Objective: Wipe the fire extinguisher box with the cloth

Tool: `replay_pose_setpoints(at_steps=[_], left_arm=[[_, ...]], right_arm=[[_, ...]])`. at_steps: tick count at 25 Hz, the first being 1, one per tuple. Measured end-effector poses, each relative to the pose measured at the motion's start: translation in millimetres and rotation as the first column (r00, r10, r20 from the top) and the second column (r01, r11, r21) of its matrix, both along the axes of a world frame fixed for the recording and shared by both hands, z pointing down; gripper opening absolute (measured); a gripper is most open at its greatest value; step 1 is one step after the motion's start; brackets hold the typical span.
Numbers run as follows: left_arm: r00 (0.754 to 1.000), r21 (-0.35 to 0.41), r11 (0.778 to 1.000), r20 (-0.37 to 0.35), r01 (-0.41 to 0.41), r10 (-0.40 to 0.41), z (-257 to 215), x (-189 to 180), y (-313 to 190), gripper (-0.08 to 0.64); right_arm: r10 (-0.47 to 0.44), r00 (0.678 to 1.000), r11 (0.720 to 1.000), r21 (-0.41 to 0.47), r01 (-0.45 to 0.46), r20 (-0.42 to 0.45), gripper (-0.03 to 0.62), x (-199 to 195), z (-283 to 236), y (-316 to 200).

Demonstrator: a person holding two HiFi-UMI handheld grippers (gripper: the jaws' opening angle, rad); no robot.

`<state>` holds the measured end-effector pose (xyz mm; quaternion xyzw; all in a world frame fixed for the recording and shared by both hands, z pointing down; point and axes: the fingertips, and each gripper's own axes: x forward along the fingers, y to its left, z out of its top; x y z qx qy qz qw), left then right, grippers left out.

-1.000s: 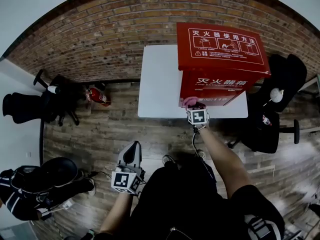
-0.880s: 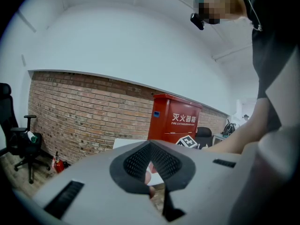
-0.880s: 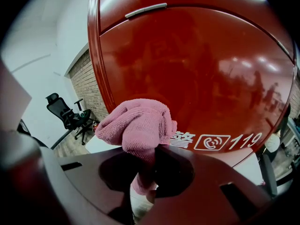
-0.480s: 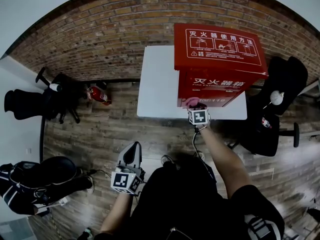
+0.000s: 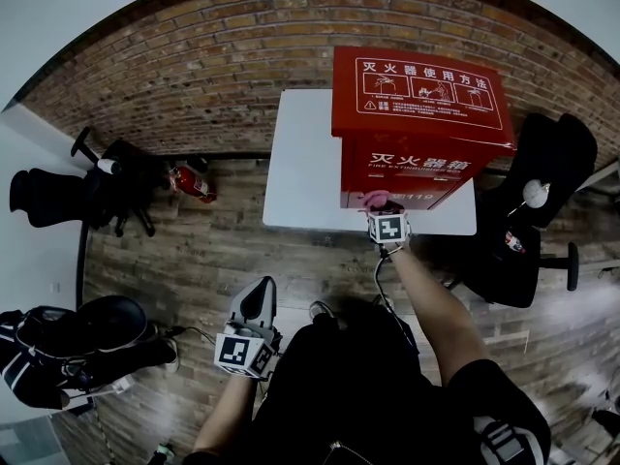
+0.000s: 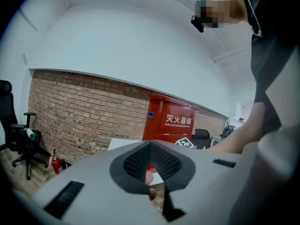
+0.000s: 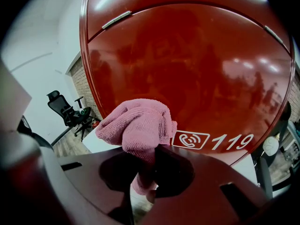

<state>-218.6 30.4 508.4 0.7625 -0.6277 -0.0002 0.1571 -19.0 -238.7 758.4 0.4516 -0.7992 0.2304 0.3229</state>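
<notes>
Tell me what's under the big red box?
A white table holds the red box. The tabletop right beneath it is covered, so anything there is hidden.

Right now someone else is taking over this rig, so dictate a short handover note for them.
Right hand-held gripper: shut on the pink cloth, which is held against the lower front of the red fire extinguisher box, just left of the 119 marking.
Left hand-held gripper: jaws together, empty, held low near the body, away from the box.
The box stands on the white table.
Done: wiping is under way on the lower front; how much is clean cannot be told.
Left: probably the rest of the front, the sides and the lid.
</notes>
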Motion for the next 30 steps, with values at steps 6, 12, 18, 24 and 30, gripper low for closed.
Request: replay_pose_setpoints(at_steps=[6,12,18,24,30], left_arm=[[1.000,0.005,1.000,0.008,-0.017,0.017,1.5,14.1,-3.0,0.021],[1.000,0.021,0.999,-0.006,-0.031,0.031,-3.2,31.7,-15.1,0.023],[0.998,0.002,0.998,0.000,-0.059,0.059,6.5,45.9,-20.5,0.023],[0.998,0.004,0.998,0.004,-0.069,0.069,6.4,57.8,-30.2,0.023],[0.996,0.018,0.996,-0.013,-0.084,0.085,1.5,69.6,-39.4,0.023]], right_arm=[[0.010,1.000,1.000,-0.007,-0.010,-0.007,0.077,18.6,2.9,-2.1],[0.017,1.000,1.000,-0.006,-0.017,-0.008,0.077,37.6,5.7,-6.8],[0.018,1.000,1.000,-0.016,-0.018,-0.009,0.077,52.2,6.6,-8.5],[0.013,1.000,1.000,-0.014,-0.013,-0.010,0.077,63.0,6.1,-11.3],[0.024,1.000,1.000,-0.012,-0.024,-0.014,0.077,79.6,5.3,-14.2]])
